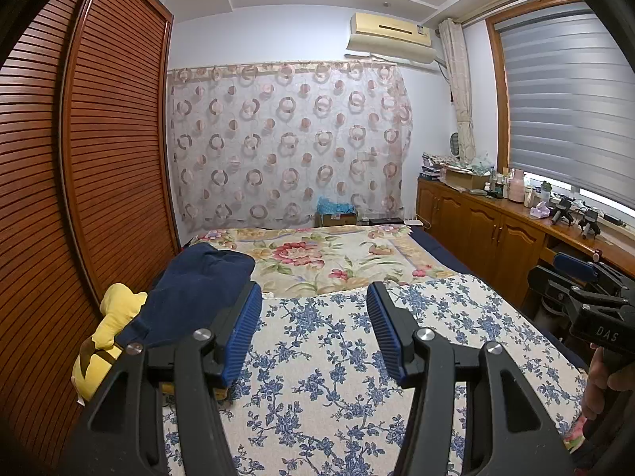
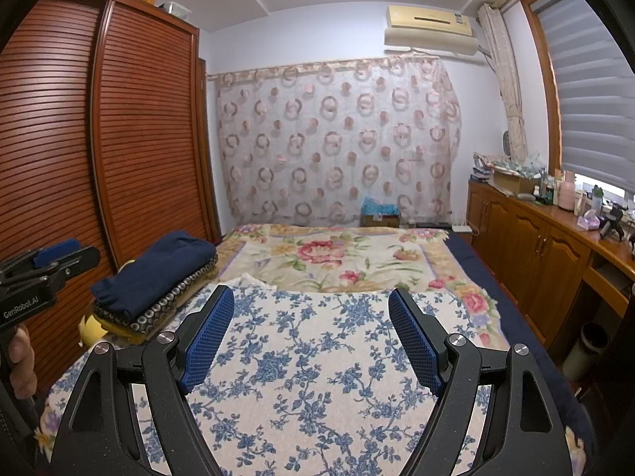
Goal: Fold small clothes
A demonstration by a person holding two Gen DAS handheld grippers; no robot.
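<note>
A white cloth with blue flowers (image 1: 329, 361) lies flat on the bed, also seen in the right wrist view (image 2: 313, 361). A stack of folded clothes sits at the bed's left edge: a navy garment (image 2: 158, 269) on top, a dark patterned one (image 2: 166, 305) under it, a yellow one (image 1: 107, 333) at the bottom. My left gripper (image 1: 313, 293) is open and empty above the floral cloth, right of the stack. My right gripper (image 2: 311, 297) is open and empty above the same cloth. Each gripper shows at the edge of the other's view.
A floral blanket (image 2: 337, 258) covers the far half of the bed. A slatted wooden wardrobe (image 1: 79, 158) stands close on the left. A wooden cabinet (image 2: 547, 246) with clutter on top runs along the right under the window. A curtain (image 1: 285, 142) hangs at the back.
</note>
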